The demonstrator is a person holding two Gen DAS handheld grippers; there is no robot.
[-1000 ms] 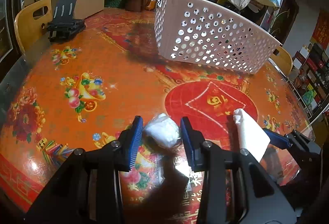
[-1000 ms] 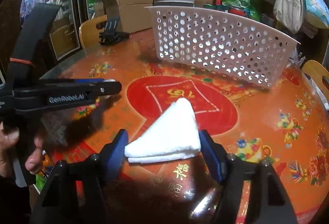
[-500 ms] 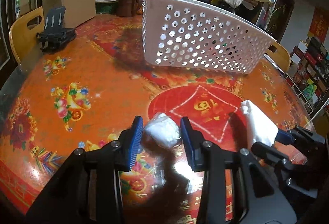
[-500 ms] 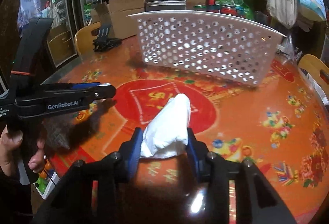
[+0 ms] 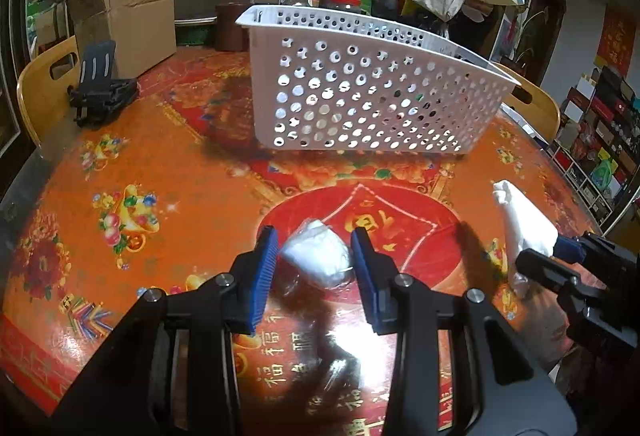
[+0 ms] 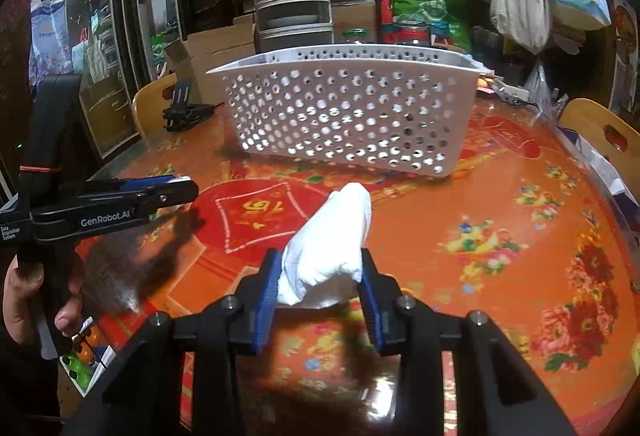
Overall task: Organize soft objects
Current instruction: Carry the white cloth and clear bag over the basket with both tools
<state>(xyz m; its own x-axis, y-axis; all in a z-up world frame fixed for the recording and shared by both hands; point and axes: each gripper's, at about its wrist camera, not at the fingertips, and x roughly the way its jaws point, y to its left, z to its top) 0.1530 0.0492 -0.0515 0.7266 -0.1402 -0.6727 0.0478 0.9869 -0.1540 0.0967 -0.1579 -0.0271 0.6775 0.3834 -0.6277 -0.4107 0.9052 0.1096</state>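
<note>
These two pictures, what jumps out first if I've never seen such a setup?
Probably the white perforated basket standing at the middle of the bright orange-red flowered tablecloth. Nearer, the right tongs are closing on a folded white cloth, and the left tongs frame a small white bundle.

Left gripper, right gripper: matte black angular frames, ribbed blue finger pads, silver round screw heads at pivots. Left unit's side reads "GenRobot.AI" in white, small white label text, orange band around upright black handle.
</note>
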